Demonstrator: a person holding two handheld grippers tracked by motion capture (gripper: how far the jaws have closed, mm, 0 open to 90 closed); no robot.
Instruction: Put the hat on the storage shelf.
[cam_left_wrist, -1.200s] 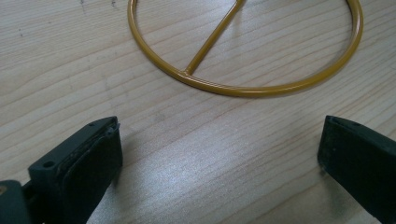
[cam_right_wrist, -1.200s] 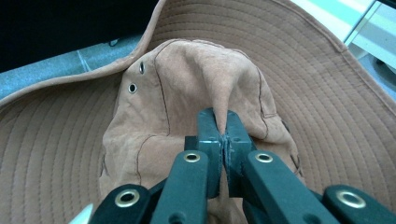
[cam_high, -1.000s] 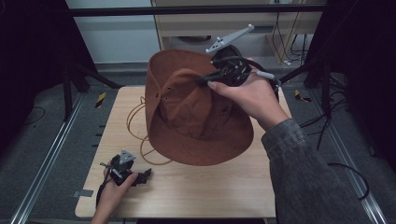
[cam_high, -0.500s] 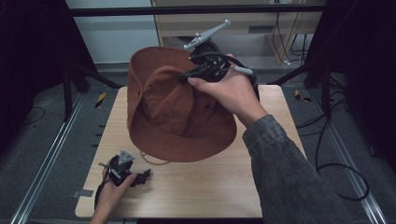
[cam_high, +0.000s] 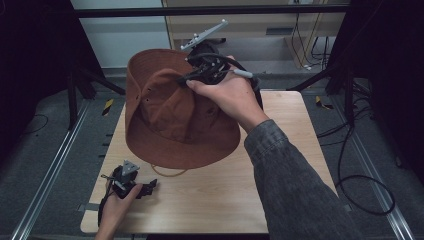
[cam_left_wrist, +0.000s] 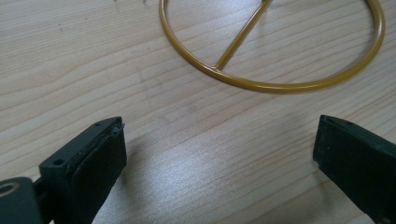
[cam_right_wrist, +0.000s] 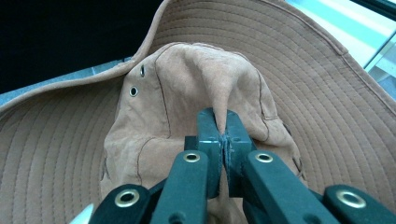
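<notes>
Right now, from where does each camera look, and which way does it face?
High view: above the table, looking forward and down; both forearms, left gripper resting, right gripper holding the brown hat.
Left gripper view: low, facing the tabletop and a yellow wire ring between open jaws.
Right gripper view: faces the hat's crown, jaws pinching a fold.
Shared: hat, ring.

A light wooden rectangular table top (cam_high: 295, 165) is seen at the centre of the high view. A thin yellow metal ring with a straight spoke (cam_left_wrist: 280, 84) is laid flat on it, toward 12 o'clock in the left gripper view. Grey floor is crossed by silver metal rails (cam_high: 45, 185) at 8 o'clock, and black cables (cam_high: 360, 180) are coiled at 4 o'clock. A pale wooden cabinet (cam_high: 280, 35) is set at 12 o'clock.
</notes>
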